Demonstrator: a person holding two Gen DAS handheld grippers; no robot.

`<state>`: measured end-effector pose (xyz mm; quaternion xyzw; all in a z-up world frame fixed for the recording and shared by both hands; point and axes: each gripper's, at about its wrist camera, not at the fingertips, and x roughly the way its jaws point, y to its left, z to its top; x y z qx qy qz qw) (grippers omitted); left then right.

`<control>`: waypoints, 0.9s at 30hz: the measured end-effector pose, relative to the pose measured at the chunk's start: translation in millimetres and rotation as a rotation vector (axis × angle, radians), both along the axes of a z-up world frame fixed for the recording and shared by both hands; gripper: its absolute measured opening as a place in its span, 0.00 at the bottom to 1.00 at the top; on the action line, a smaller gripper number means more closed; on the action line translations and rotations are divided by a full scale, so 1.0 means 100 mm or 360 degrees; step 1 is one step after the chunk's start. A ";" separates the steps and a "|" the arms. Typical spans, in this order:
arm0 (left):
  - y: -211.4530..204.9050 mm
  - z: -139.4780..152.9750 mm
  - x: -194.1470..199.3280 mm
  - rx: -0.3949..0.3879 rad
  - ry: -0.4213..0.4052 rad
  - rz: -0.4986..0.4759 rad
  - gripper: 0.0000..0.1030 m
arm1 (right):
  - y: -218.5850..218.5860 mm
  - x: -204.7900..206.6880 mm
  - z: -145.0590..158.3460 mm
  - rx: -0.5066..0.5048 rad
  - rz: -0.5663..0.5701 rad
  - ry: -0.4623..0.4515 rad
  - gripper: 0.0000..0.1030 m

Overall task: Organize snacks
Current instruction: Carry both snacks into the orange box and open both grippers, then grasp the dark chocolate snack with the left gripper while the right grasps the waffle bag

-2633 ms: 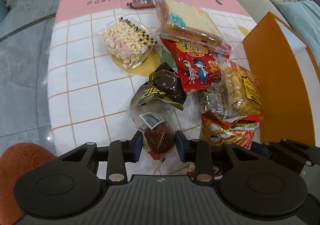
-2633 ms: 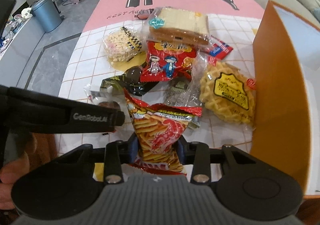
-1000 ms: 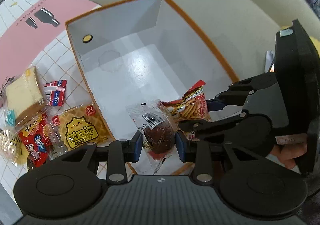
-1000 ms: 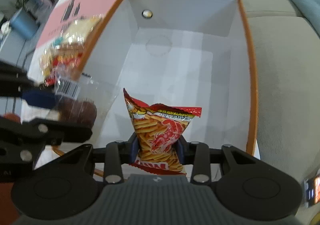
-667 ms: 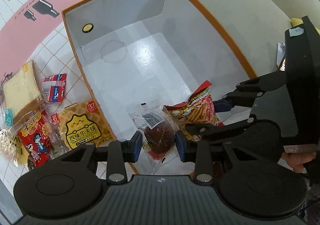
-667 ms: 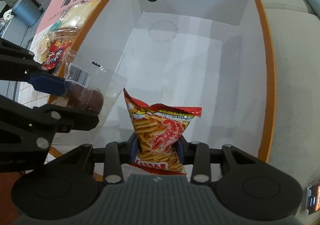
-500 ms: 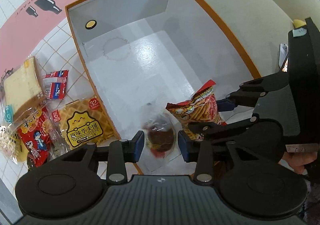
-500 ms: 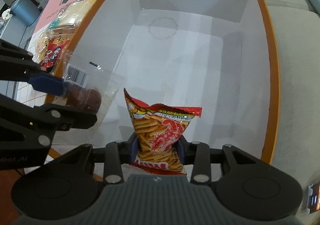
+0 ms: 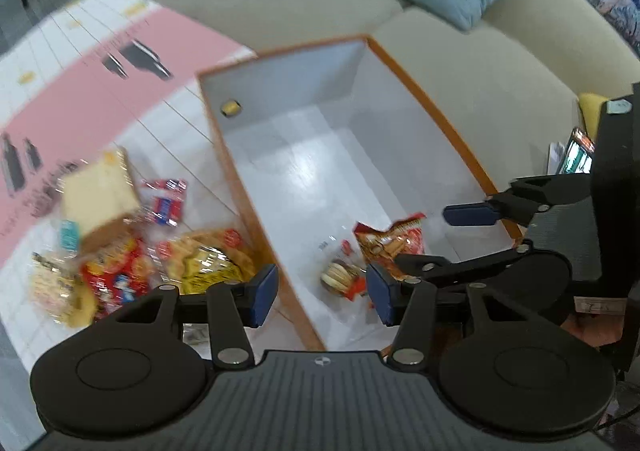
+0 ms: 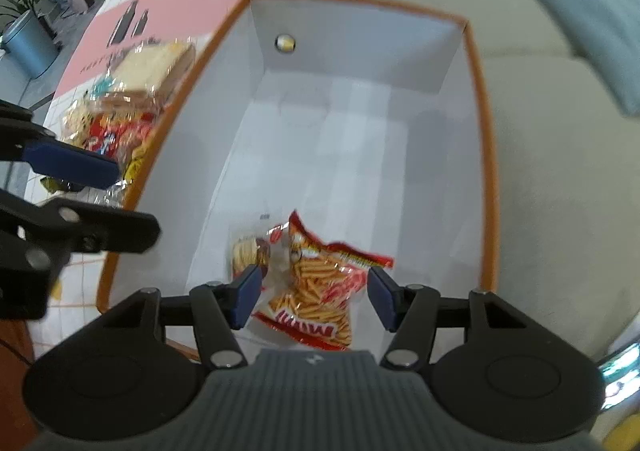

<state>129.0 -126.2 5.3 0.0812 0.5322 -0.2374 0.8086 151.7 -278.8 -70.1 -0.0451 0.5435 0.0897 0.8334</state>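
Since both the left gripper (image 9: 322,293) and right gripper (image 10: 314,297) have just been opening, nothing pinched, with the chip bag (image 10: 320,283) and clear-wrapped cake (image 10: 250,249) lying low-centre inside the orange box (image 10: 486,155), a hurried retreat could clip its rim.

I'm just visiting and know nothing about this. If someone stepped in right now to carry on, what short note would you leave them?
Left tongs: open, nothing between the pads; jaws have just been opening.
Right tongs: open and empty too, jaws just opened.
Both hang over the orange box.
Done: the red chip bag and the small clear-wrapped cake lie side by side on the box floor at its near end.
Left: the snacks on the tablecloth beside the box: sandwich pack, yellow waffle pack, red cartoon bag, small red packet, a pale bag at the left edge, too blurred to name.
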 end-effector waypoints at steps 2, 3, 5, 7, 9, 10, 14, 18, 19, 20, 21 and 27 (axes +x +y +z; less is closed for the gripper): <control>0.10 0.10 -0.06 -0.0003 -0.0078 0.0029 0.58 | 0.07 -0.08 0.11 -0.0026 -0.0018 -0.0094 0.57; 0.16 0.14 -0.11 -0.0003 -0.0112 0.0049 0.58 | 0.10 -0.13 0.16 -0.0033 -0.0028 -0.0141 0.57; 0.28 0.19 -0.18 -0.0005 -0.0174 0.0099 0.58 | 0.20 -0.22 0.24 -0.0036 -0.0047 -0.0221 0.58; 0.42 0.25 -0.25 -0.0014 -0.0224 0.0153 0.58 | 0.31 -0.30 0.29 -0.0036 -0.0073 -0.0285 0.58; 0.56 0.29 -0.33 -0.0020 -0.0274 0.0206 0.58 | 0.42 -0.40 0.35 -0.0013 -0.0104 -0.0363 0.58; 0.64 0.31 -0.37 -0.0020 -0.0301 0.0235 0.58 | 0.49 -0.44 0.38 0.0006 -0.0113 -0.0398 0.58; 0.94 0.36 -0.49 -0.0007 -0.0395 0.0342 0.58 | 0.73 -0.56 0.50 0.0125 -0.0111 -0.0496 0.57; 1.30 0.31 -0.57 -0.0029 -0.0403 0.0447 0.58 | 0.99 -0.66 0.52 0.0241 -0.0112 -0.0570 0.57; 1.39 0.29 -0.58 -0.0044 -0.0389 0.0465 0.58 | 1.05 -0.68 0.50 0.0268 -0.0111 -0.0582 0.57; 1.47 0.25 -0.59 -0.0058 -0.0370 0.0483 0.58 | 1.11 -0.69 0.47 0.0295 -0.0104 -0.0590 0.57; 1.53 0.21 -0.59 -0.0063 -0.0352 0.0499 0.58 | 1.17 -0.70 0.43 0.0315 -0.0094 -0.0596 0.57; 1.85 -0.10 -0.59 -0.0064 -0.0230 0.0625 0.58 | 1.51 -0.69 0.15 0.0277 0.0019 -0.0540 0.56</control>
